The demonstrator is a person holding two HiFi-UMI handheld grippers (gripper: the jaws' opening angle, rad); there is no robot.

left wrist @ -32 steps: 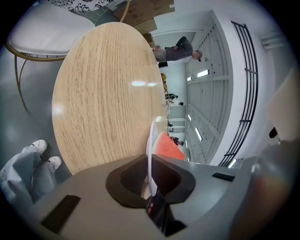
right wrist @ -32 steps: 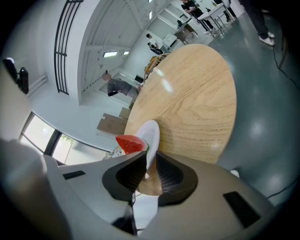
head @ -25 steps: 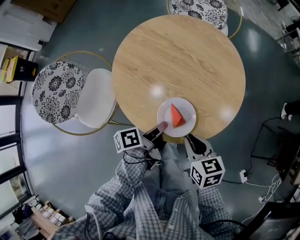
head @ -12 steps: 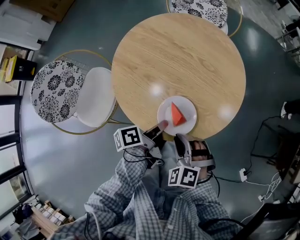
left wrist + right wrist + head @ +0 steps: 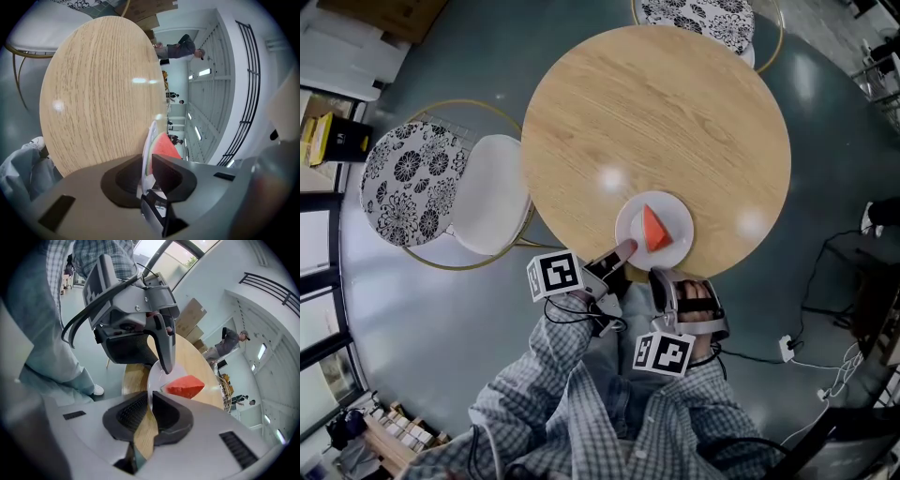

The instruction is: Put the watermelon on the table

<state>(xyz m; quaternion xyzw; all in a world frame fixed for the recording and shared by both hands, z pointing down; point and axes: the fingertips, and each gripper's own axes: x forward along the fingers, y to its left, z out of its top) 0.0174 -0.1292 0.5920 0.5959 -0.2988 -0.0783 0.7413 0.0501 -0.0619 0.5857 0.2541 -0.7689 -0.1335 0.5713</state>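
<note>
We steadied the watermelon's [image 5: 652, 230] plate [image 5: 630, 231] at the table [image 5: 656, 122] edge, right claw [image 5: 150, 400] clamping its rim, left claw's [image 5: 146, 162] jaws just opening round it.

Bright even light; glare spots on table [image 5: 675, 112]; fisheye edges.

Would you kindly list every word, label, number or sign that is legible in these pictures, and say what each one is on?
No text here can be read.
Marker cube and second marker cube: black-and-white square patterns only, no letters or numbers.
Yellow and black box at the left edge of the head view: its print is too small to read.
</note>
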